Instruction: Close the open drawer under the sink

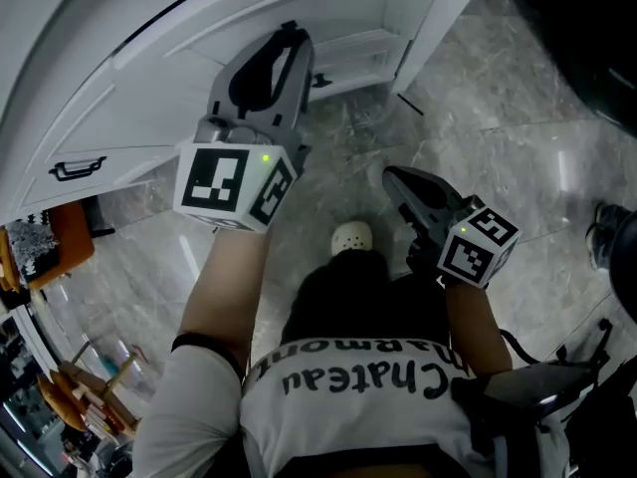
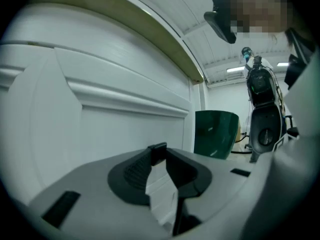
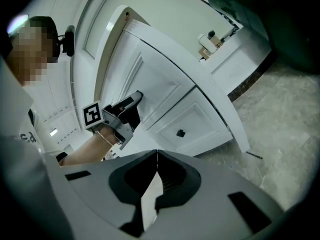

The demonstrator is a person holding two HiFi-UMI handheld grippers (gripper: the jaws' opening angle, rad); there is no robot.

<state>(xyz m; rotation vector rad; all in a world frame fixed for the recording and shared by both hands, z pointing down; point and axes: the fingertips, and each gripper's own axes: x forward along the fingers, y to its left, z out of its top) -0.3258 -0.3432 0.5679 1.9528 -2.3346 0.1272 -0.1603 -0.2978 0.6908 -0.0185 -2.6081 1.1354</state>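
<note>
The white curved vanity [image 1: 149, 78] fills the upper left of the head view. Low on its front is a drawer [image 3: 192, 126] with a small black knob [image 3: 180, 133]; the same knob [image 1: 320, 81] shows in the head view. How far the drawer stands out I cannot tell. My left gripper [image 1: 291, 32] points at the cabinet front just above that drawer, its tips meeting with nothing between them [image 2: 160, 151]; it also shows in the right gripper view [image 3: 137, 95]. My right gripper [image 1: 390, 174] hangs lower over the floor, apart from the vanity, shut and empty [image 3: 157, 155].
Grey marble floor [image 1: 478, 127] lies below. Another drawer front carries a black bar handle [image 1: 78, 167]. A green bin [image 2: 215, 131] and a scooter [image 2: 262, 119] stand beyond the vanity's end. Orange clutter [image 1: 70, 237] sits at the left, my white shoe [image 1: 350, 237] below.
</note>
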